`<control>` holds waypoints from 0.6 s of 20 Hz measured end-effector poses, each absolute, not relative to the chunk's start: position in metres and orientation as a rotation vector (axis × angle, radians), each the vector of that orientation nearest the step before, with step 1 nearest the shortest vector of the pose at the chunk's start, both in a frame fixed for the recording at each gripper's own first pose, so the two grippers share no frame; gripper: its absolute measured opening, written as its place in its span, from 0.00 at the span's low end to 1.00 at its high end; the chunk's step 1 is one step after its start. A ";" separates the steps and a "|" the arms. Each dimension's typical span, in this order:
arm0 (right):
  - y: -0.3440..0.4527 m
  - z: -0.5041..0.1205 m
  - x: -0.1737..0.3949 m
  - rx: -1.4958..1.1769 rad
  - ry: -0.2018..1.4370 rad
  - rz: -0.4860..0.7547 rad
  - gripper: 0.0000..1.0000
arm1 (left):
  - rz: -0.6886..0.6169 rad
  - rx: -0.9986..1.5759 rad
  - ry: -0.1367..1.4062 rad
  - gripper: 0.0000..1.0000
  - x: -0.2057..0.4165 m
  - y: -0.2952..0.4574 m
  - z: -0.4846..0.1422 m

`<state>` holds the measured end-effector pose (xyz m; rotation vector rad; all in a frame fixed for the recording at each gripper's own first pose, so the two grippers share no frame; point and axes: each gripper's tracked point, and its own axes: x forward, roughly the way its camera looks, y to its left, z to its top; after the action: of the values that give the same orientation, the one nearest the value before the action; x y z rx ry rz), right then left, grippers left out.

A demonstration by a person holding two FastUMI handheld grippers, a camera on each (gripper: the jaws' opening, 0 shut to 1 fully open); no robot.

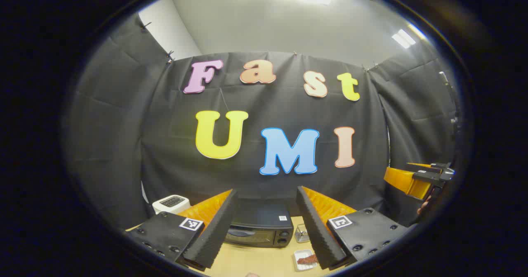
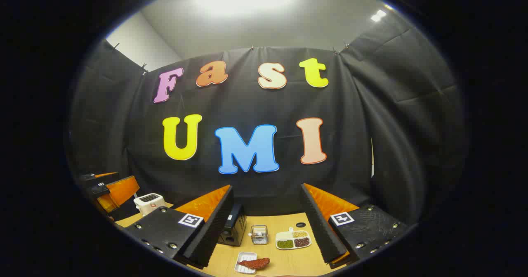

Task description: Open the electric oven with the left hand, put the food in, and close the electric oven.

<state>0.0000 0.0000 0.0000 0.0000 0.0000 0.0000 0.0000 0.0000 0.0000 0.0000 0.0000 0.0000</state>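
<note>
The wooden tabletop carries the black electric oven at its far side with the door shut, a white toaster to its left, a small wire basket and a sectioned dish of beans to its right, and nearest, the reddish piece of food lying on a little white tray. Both the left tool and the right tool hover above the tabletop with fingers spread wide and nothing between them. I would say the opening step has not begun: the left tool must drop forward to the oven door and pull it open before the right tool can fetch the food.
</note>
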 end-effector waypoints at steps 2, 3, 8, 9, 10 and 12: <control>0.007 -0.002 0.000 0.007 0.005 -0.007 0.96 | -0.015 0.006 -0.005 0.98 0.004 0.005 0.004; 0.011 -0.002 0.001 0.009 0.007 -0.013 0.96 | -0.021 0.004 -0.009 0.97 0.006 0.008 0.007; 0.026 -0.002 0.001 0.018 0.002 -0.033 0.96 | -0.033 -0.011 -0.012 0.98 0.012 0.027 0.007; 0.029 -0.001 0.001 0.014 0.002 -0.033 0.96 | -0.037 -0.013 -0.009 0.95 0.013 0.029 0.007; 0.032 -0.002 0.001 0.011 0.001 -0.031 0.96 | -0.039 -0.015 -0.006 0.95 0.014 0.031 0.005; 0.037 0.000 0.002 0.001 -0.001 -0.026 0.96 | -0.045 -0.017 -0.006 0.95 0.017 0.033 0.006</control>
<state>0.0018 0.0368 -0.0005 0.0013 -0.0008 -0.0264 0.0165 0.0334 0.0061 -0.0168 -0.0062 -0.0450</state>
